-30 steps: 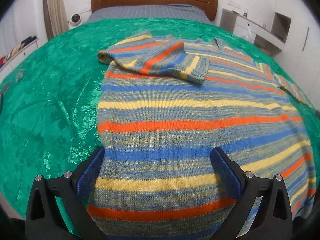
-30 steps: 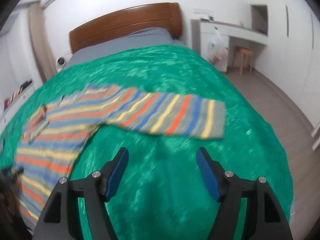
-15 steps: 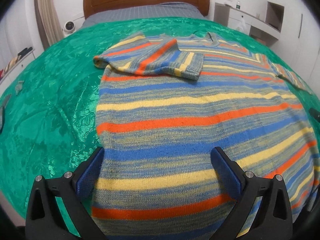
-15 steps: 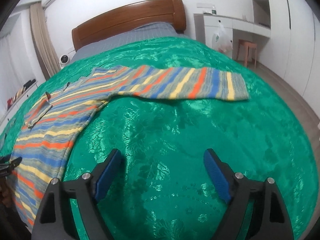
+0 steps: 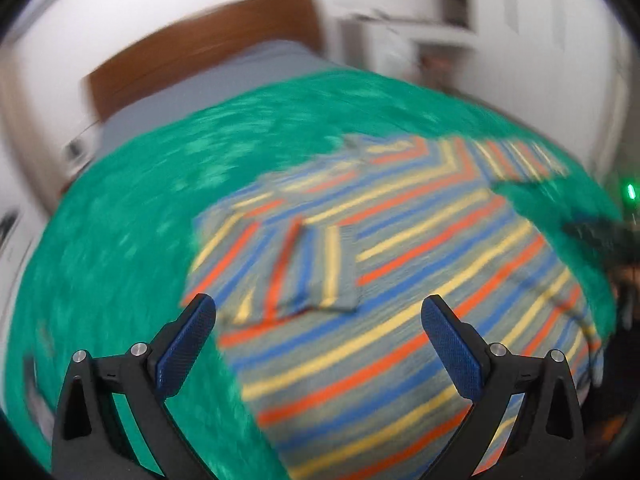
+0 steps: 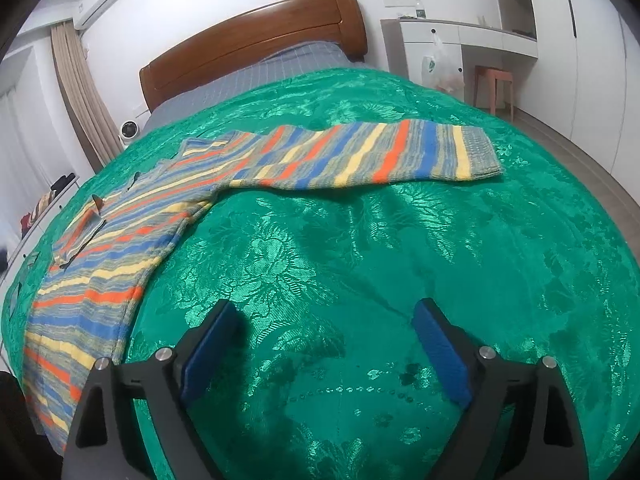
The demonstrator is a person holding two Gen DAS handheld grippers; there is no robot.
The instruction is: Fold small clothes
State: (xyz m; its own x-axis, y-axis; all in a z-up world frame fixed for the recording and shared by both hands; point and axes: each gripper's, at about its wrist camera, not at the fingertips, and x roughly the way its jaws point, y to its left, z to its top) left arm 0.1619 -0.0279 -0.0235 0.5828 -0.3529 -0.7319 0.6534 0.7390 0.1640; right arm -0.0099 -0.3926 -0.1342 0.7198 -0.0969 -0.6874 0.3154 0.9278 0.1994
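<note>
A striped knit sweater (image 5: 400, 280) in blue, orange, yellow and grey lies flat on the green bedspread (image 5: 120, 240). Its left sleeve (image 5: 304, 276) is folded over the body. In the right wrist view the sweater (image 6: 120, 264) lies at the left and its other sleeve (image 6: 380, 156) stretches out to the right. My left gripper (image 5: 318, 340) is open and empty above the sweater's left part; this view is blurred. My right gripper (image 6: 324, 344) is open and empty over bare bedspread (image 6: 360, 260), well short of the outstretched sleeve.
A wooden headboard (image 6: 256, 44) and grey sheet (image 6: 260, 76) lie at the far end of the bed. A white desk (image 6: 460, 40), a hanging plastic bag (image 6: 434, 64) and a stool (image 6: 494, 86) stand at the right. A small white fan (image 6: 130, 130) stands left of the bed.
The left gripper has swung left and pulled back, so the sweater now sits further right and the view is blurred. The right gripper has come closer to the outstretched sleeve. Both stay open.
</note>
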